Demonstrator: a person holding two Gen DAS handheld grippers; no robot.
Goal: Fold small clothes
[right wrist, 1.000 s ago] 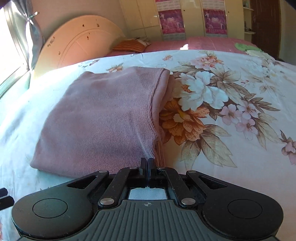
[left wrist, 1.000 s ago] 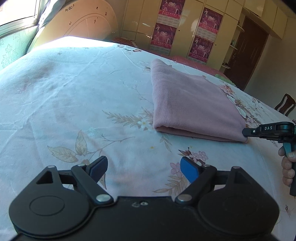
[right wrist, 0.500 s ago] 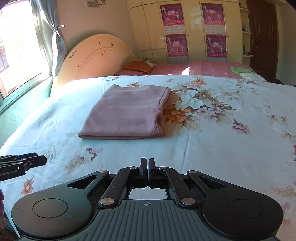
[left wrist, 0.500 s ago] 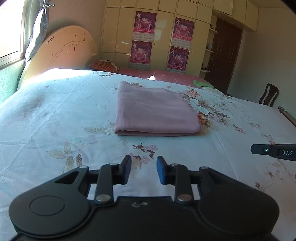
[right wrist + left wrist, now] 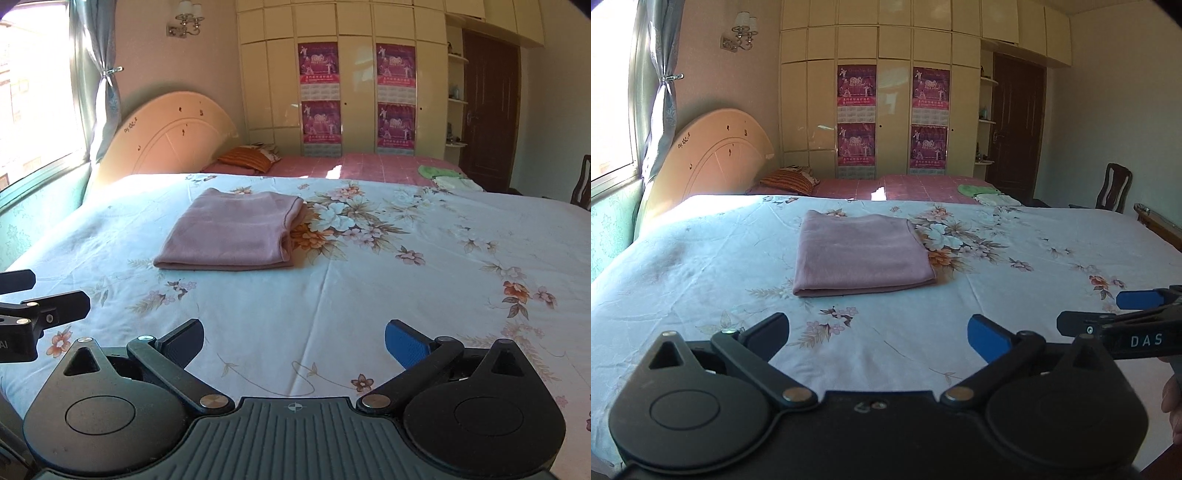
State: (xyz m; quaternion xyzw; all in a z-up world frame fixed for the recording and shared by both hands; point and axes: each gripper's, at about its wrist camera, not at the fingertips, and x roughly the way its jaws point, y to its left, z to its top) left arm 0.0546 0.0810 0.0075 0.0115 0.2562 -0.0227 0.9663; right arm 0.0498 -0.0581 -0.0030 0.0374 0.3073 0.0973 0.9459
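Left wrist view: the left hand-held gripper (image 5: 877,332), jaws just opened wide and empty, hangs over the bed (image 5: 701,266); the folded pink garment (image 5: 862,254) lies farther off, centre. Right wrist view: the right hand-held gripper (image 5: 293,338), likewise just spread, holds nothing; the garment (image 5: 236,230) lies far left.

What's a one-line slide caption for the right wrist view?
Right gripper, jaws just opened and empty, backed off from the folded pink garment lying flat on the floral bedsheet.
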